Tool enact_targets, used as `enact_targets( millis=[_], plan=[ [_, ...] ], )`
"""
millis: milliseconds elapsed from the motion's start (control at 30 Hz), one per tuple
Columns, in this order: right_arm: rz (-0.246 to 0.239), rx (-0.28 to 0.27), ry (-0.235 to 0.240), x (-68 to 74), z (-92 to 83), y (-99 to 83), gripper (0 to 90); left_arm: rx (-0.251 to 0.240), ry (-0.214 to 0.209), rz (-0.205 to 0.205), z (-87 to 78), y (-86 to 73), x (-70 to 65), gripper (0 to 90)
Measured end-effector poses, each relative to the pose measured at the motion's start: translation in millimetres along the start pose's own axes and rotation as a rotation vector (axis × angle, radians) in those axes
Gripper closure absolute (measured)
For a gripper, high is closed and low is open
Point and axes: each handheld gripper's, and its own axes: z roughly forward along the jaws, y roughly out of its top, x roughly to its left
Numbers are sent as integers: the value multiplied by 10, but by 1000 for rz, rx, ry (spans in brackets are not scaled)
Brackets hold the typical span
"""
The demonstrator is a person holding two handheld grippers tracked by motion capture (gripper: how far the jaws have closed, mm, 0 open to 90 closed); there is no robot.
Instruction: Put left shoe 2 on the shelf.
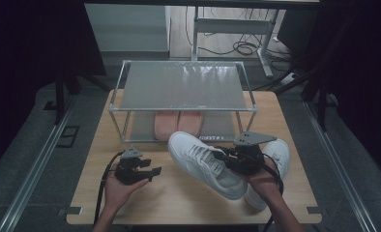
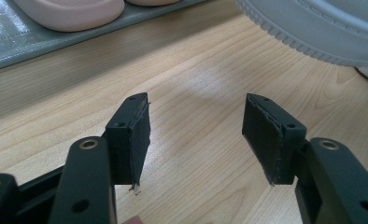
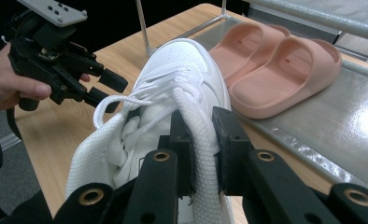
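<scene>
- white sneaker (image 1: 203, 162): raised off the wooden surface (image 1: 179, 198) in front of the rack, toe toward the rack (image 1: 183, 87).
- right tongs (image 3: 201, 140): clenched on the sneaker's padded collar.
- second white sneaker (image 1: 275, 159): behind the right hand, on the surface.
- left tongs (image 2: 196, 135): released, nothing between the jaws, just above the surface.
- pink slippers (image 3: 275, 70): side by side on the rack's lower shelf.

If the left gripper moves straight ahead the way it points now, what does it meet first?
Probably the lifted white sneaker, which the right gripper holds. The left gripper is open, bare table ahead of it; depth is unclear.
</scene>
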Motion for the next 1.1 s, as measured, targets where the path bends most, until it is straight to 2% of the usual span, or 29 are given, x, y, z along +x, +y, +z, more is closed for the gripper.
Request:
enact_targets(
  millis=[333,533,800,1100],
  plan=[
    [5,-13,12,-10,11,59,795,5,2,-1,8,-3,5,417],
    [1,-40,14,-9,-36,139,796,3,3,-5,2,-4,7,417],
    [-9,-92,21,-6,-132,341,795,4,6,-3,8,-4,4,417],
    [-13,-121,44,0,-79,589,795,5,3,-7,16,-6,5,410]
  ],
)
